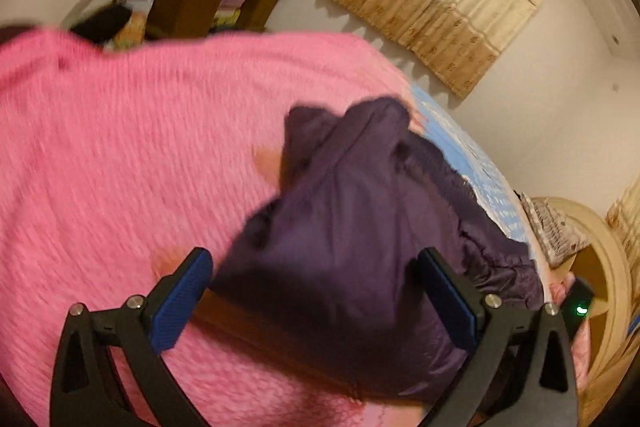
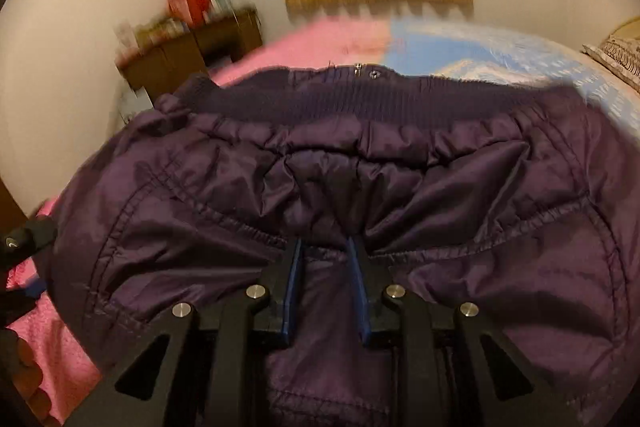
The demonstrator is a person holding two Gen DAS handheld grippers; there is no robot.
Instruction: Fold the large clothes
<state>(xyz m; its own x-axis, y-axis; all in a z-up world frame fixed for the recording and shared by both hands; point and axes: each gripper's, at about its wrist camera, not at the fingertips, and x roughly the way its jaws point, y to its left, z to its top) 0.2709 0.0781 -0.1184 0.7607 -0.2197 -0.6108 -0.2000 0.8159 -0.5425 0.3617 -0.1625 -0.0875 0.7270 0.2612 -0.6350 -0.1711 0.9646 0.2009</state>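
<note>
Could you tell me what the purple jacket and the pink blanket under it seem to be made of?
Purple jacket: thin synthetic shell, likely nylon or polyester, judging by its slight sheen and crisp puckers; ribbed knit hem band. Pink blanket: soft matte fleece or knit, going by its fuzzy ribbed texture, though blurred.

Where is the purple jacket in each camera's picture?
Left wrist view: the purple jacket lies bunched at lower centre, between the wide-open fingers of the left gripper.
Right wrist view: the purple jacket fills the middle, pinched by the right gripper.
Shared landmark: the pink blanket under it.
</note>
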